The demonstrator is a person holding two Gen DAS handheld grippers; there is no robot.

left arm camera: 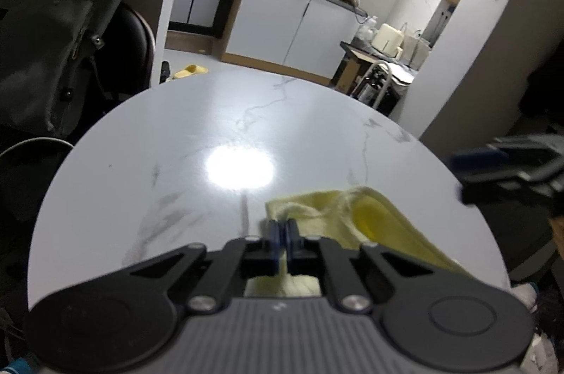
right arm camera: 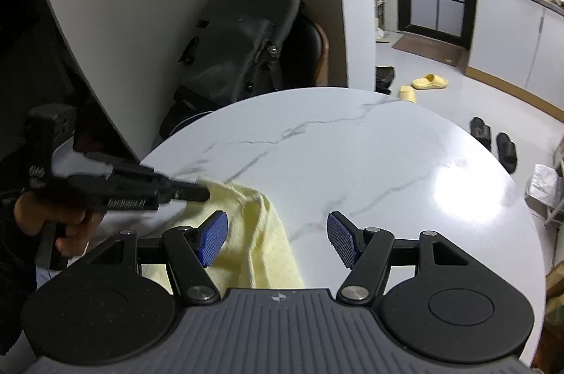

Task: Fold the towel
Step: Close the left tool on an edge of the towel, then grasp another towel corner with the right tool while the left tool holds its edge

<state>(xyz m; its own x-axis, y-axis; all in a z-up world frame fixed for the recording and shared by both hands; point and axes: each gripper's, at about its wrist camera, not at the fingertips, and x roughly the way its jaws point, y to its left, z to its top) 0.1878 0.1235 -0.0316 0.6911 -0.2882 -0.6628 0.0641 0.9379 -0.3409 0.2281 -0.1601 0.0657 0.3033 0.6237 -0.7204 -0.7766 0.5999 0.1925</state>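
Observation:
A pale yellow towel (left arm camera: 352, 219) lies bunched on the near right part of a round white marble table (left arm camera: 211, 127). My left gripper (left arm camera: 283, 233) is shut on an edge of the towel, its blue pads pressed together with cloth between them. In the right wrist view the towel (right arm camera: 261, 233) lies under and between my right gripper's fingers. My right gripper (right arm camera: 276, 238) is wide open just above the towel, holding nothing. The left gripper also shows in the right wrist view (right arm camera: 197, 192), pinching the towel's far left corner. The right gripper shows blurred in the left wrist view (left arm camera: 504, 169).
A black bag (right arm camera: 239, 46) rests on a chair behind the table (right arm camera: 387, 162). Yellow slippers (right arm camera: 428, 81) and black slippers (right arm camera: 493, 141) lie on the floor. White kitchen cabinets (left arm camera: 292, 28) stand beyond the table's far edge.

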